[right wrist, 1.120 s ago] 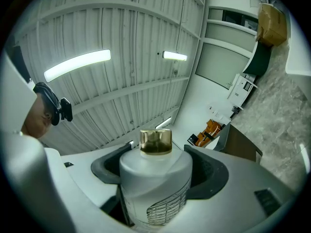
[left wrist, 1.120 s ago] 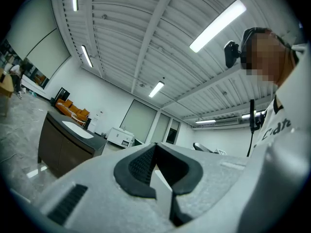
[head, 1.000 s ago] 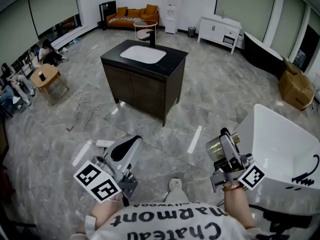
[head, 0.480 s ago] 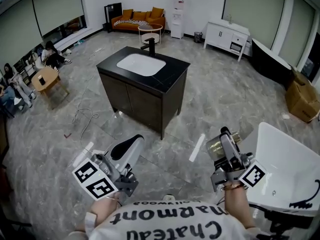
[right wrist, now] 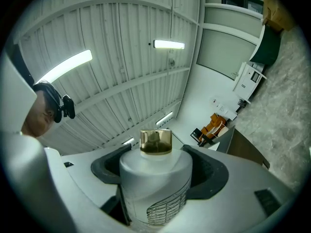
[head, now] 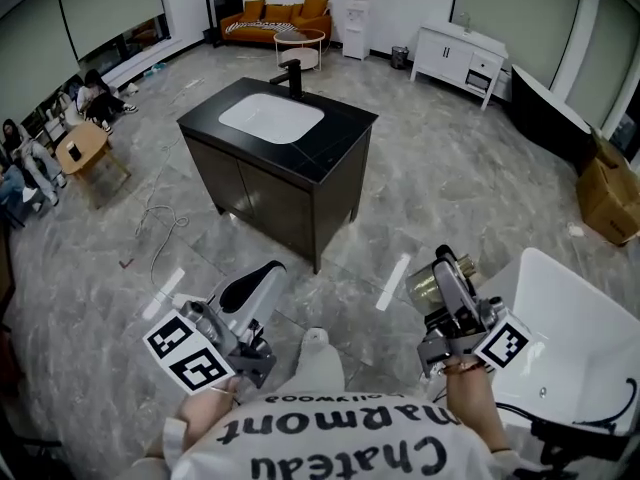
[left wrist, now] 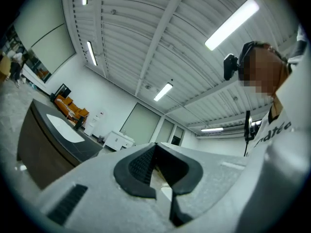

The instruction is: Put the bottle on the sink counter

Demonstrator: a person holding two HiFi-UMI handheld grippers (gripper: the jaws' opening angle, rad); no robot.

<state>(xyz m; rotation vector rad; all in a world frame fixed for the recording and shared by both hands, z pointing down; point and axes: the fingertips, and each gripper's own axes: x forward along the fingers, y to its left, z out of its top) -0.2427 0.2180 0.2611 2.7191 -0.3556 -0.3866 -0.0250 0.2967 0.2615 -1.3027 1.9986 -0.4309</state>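
A frosted white bottle [right wrist: 154, 188] with a gold cap [right wrist: 155, 141] is clamped between the dark pads of my right gripper [right wrist: 160, 178]; the head view has the bottle [head: 432, 282] at lower right, tilted up in that gripper [head: 443, 290]. My left gripper [head: 250, 293] is at lower left, jaws together with nothing in them, and the left gripper view shows its pads [left wrist: 141, 166] meeting. The sink counter [head: 340, 128], a dark cabinet with a white basin [head: 271, 118] and a black tap [head: 293, 76], stands ahead across the floor.
A white tub [head: 575, 333] sits close at my right. A loose cable [head: 160, 223] and white strips [head: 392, 281] lie on the marble floor. A cardboard box [head: 608, 190], a white cabinet [head: 470, 53], an orange sofa [head: 275, 16] and seated people [head: 85, 103] ring the room.
The sink counter has drawn nearer and shifted left in the head view. Both grippers keep their pose, the right one still gripping the bottle.
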